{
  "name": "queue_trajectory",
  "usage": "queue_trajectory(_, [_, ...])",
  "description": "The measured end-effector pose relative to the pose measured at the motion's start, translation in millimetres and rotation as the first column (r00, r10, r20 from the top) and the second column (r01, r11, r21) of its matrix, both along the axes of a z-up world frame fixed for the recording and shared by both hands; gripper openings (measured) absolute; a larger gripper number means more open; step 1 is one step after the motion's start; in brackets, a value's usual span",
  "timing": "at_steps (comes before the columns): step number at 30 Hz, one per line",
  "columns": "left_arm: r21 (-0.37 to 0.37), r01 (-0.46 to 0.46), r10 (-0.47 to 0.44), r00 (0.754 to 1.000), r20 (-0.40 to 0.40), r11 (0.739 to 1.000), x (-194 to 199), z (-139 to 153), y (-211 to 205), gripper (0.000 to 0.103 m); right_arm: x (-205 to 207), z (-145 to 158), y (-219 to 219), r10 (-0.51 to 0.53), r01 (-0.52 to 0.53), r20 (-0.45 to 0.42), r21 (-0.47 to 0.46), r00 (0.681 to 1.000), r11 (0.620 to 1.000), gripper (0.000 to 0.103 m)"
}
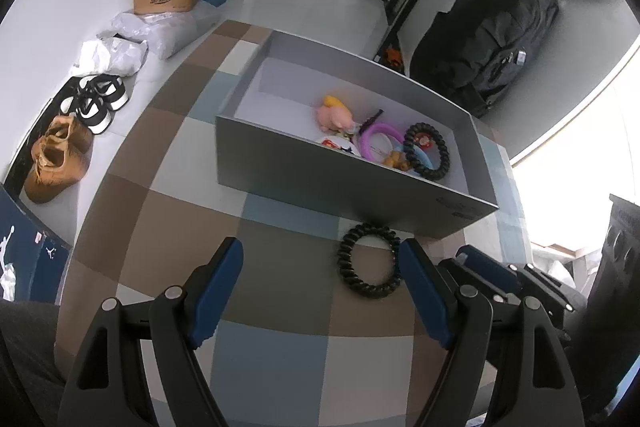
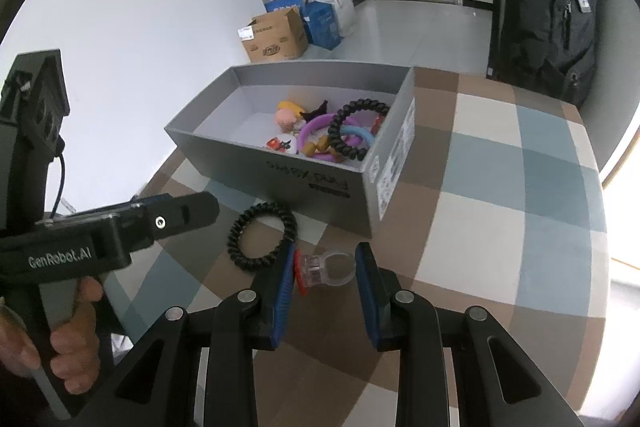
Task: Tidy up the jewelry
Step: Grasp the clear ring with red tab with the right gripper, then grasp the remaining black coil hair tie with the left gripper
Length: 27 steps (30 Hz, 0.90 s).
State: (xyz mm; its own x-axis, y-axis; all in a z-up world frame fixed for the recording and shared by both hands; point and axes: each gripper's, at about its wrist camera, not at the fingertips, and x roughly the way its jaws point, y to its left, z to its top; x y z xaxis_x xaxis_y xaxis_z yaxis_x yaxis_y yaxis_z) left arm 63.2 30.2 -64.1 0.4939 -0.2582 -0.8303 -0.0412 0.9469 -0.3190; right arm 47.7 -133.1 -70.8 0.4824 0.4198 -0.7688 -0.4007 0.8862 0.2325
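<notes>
Clamped between the right gripper (image 2: 325,269) pads sits a clear plastic ring with a red top (image 2: 326,269), just above the checked tabletop (image 2: 500,187) before the grey box (image 2: 280,171). Its slick, rounded band could squirt out when lifted. Left gripper (image 1: 322,261) gapes, empty.

A clear plastic ring (image 2: 326,269) with a red top is clamped sideways above the checkered table.
</notes>
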Motion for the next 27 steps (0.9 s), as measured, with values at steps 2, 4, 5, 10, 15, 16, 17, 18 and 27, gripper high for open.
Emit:
queue_trajectory(2, [0.012,0.011,-0.011,1.0,0.001,1.0,-0.7,-0.6,-3.8,0.077,0.1,2.8,-5.7,-0.012,0.012,0.004,0.015,1.0,1.0,0.029])
queue_trajectory(4, [0.03,0.02,-0.02,1.0,0.0,0.999,-0.6,-1.9,-7.8,0.077,-0.2,5.6,-11.4,-0.031,0.031,0.007,0.029,0.999,0.999,0.029])
queue_trajectory(5, [0.053,0.021,-0.021,1.0,-0.001,0.998,-1.0,-2.8,-10.6,0.077,-0.6,6.6,-14.1,-0.041,0.041,0.008,0.034,0.999,0.999,0.029])
queue_trajectory(10, [0.09,0.048,-0.048,0.999,0.002,0.995,-0.3,-4.8,-21.8,0.077,-1.8,8.9,-29.5,-0.079,0.079,-0.001,0.061,0.997,0.995,0.029])
queue_trajectory(15, [0.106,0.091,-0.09,0.996,-0.013,0.99,2.2,-10.7,-30.9,0.077,-3.7,10.4,-37.2,-0.093,0.093,0.0,0.069,0.996,0.993,0.029])
queue_trajectory(16, [0.085,0.098,-0.097,0.995,-0.017,0.992,2.8,-11.1,-32.1,0.077,-4.3,10.7,-38.2,-0.098,0.097,0.001,0.071,0.995,0.993,0.029])
queue_trajectory(17, [0.074,0.101,-0.1,0.995,-0.019,0.992,3.9,-11.3,-33.3,0.077,-5.1,10.9,-39.4,-0.102,0.101,0.003,0.073,0.995,0.992,0.029])
queue_trajectory(18, [0.082,0.103,-0.101,0.995,-0.021,0.991,4.8,-11.2,-34.7,0.077,-5.8,11.3,-40.4,-0.104,0.104,0.005,0.075,0.995,0.992,0.029])
queue_trajectory(27, [0.233,0.166,-0.162,0.986,-0.036,0.958,6.7,-17.9,-53.1,0.076,-12.2,13.3,-48.9,-0.13,0.13,-0.003,0.085,0.992,0.988,0.029])
